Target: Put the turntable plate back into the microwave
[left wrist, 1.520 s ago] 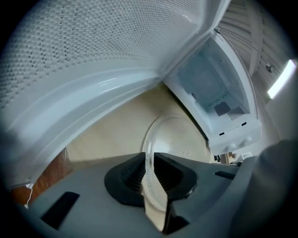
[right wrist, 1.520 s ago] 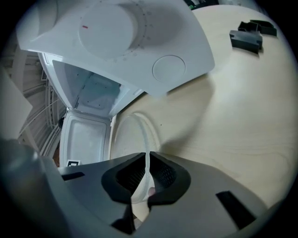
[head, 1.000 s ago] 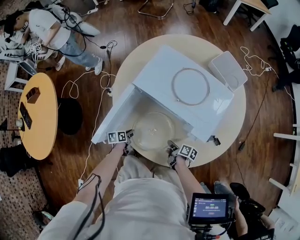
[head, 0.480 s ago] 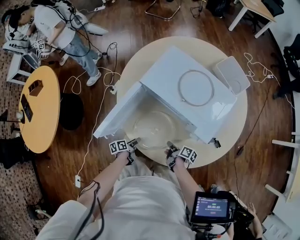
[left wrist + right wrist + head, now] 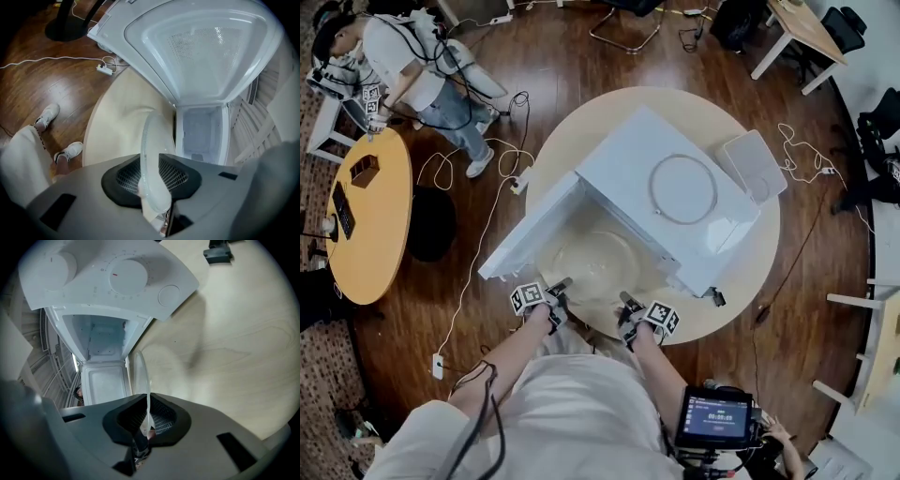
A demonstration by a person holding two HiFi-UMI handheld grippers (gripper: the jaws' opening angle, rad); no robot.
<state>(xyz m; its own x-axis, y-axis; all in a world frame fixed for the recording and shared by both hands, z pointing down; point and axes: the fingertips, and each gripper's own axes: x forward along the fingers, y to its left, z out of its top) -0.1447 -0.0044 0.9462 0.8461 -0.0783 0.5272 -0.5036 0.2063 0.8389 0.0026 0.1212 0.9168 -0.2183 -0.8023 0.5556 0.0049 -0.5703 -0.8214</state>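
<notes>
**A:** Where was the clear round glass turntable plate?

**B:** It was held roughly level just in front of the open mouth of the white microwave, over the near part of the round pale wooden counter. Its far edge reached the opening. I couldn't tell whether it had crossed inside.

**A:** And the door?

**B:** It was swung wide open, out to the left in the head view.

**A:** Which gripper had hold of the plate?

**B:** The right gripper was clenched on the plate's near right rim. In its own view the thin glass edge ran straight between the pads, and the jaws were almost together.

**A:** And the other one?

**B:** The left gripper sat at the near left rim. Its jaws had just been closing in a little with the rim between them. They stood apart, though, with mesh pad showing on either side of the glass, so it was released rather than pinching.

**A:** What else was there?

**B:** A thin ring lay flat on top of the microwave. A white rectangular tray sat on the counter just beside the microwave's far right corner.
</notes>
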